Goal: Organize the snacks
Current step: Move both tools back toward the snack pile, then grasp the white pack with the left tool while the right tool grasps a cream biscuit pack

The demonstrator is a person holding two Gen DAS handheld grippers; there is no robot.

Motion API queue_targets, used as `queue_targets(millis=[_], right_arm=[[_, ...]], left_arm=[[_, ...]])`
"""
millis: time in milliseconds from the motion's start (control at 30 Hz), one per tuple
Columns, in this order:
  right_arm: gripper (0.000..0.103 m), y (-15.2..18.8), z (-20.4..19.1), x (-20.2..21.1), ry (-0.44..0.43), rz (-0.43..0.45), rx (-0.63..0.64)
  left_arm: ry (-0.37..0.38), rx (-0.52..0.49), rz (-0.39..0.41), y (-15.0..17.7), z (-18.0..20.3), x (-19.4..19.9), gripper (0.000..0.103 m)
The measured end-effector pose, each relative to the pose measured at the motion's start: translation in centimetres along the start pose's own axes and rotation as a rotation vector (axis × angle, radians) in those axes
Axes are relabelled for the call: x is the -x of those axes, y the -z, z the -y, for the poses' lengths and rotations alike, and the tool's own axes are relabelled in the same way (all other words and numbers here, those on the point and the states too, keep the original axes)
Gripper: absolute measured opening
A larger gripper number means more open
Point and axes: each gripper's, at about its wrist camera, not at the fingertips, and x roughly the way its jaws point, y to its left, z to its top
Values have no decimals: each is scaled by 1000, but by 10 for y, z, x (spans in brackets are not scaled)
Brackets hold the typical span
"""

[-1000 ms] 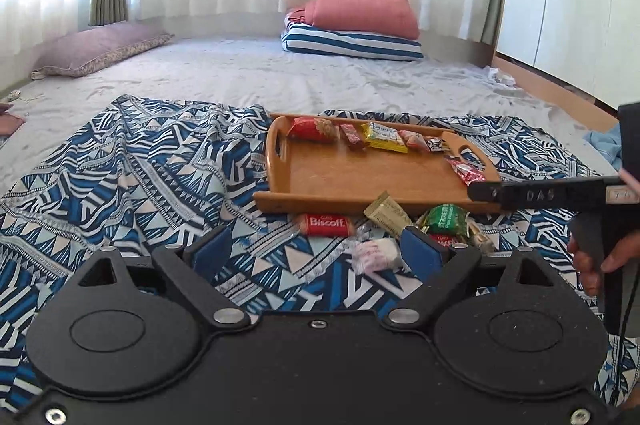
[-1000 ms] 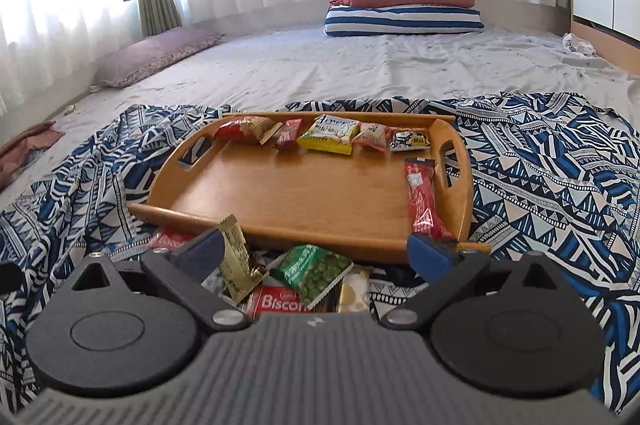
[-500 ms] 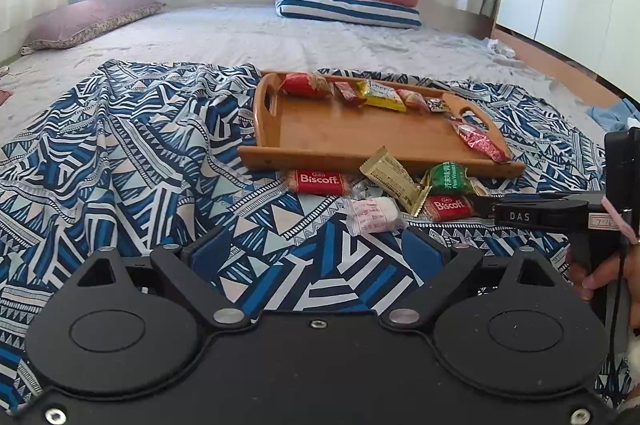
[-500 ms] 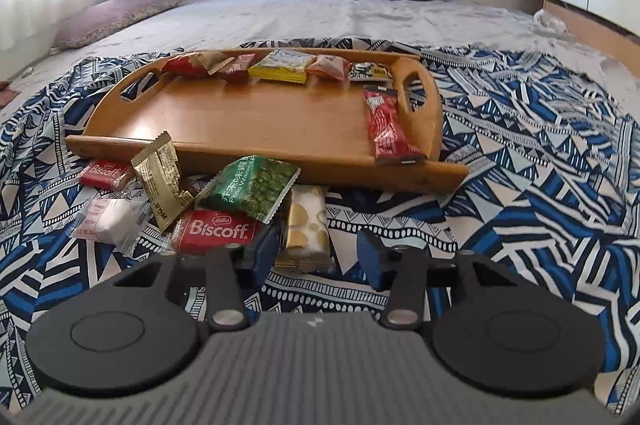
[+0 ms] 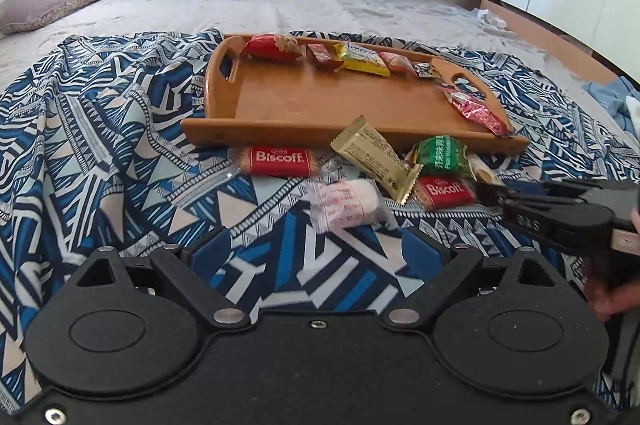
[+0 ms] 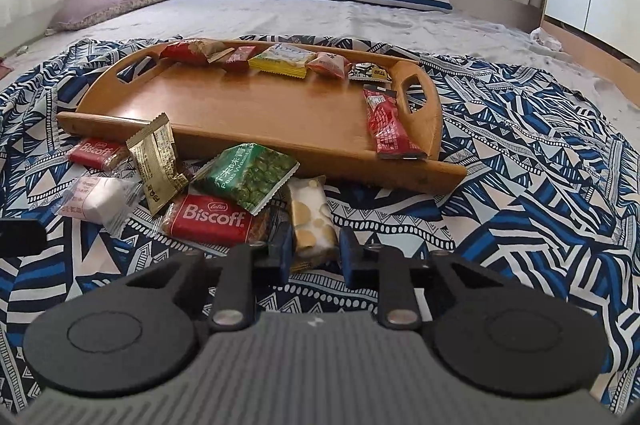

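One wooden tray [image 6: 248,105] holds six snack packets [image 6: 282,59]. Six more packets [image 6: 250,175] lie on the blanket [image 6: 540,185]; two are Biscoff biscuits [image 6: 210,219].

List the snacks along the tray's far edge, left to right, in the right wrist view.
Red packet → small dark red packet → yellow packet → orange-red packet → black and white packet.
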Motion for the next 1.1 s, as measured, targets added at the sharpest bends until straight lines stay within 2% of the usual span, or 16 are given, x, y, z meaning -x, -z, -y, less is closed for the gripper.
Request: queue_targets(millis=[133, 233, 433, 600, 700, 800, 900, 967, 1100], right_arm=[[28, 11, -3, 17, 5, 7, -59], [28, 22, -9, 29, 17, 15, -75], [29, 30, -16, 38, 17, 14, -28], [29, 30, -9, 38, -4, 12, -83], [29, 32, -8, 38, -1, 18, -94], [30, 33, -12, 39, 13, 21, -76], [35, 34, -19, 41, 61, 31, -45], [31, 35, -26, 43, 87, 35, -9], [28, 36, -24, 47, 73, 37, -21]], left_arm=[[-64, 0, -14, -6, 5, -23, 87], [-41, 20, 0, -13, 7, -32, 86], [-63, -41, -9, -14, 23, -43, 85], [-56, 9, -19, -12, 18, -51, 81], [-56, -11, -9, -11, 18, -54, 79], [-44, -18, 12, -8, 18, -53, 67], [-37, 27, 31, -8, 12, -50, 50], [-18, 67, 36, -8, 5, -48, 46], [8, 111, 40, -8, -5, -42, 43]])
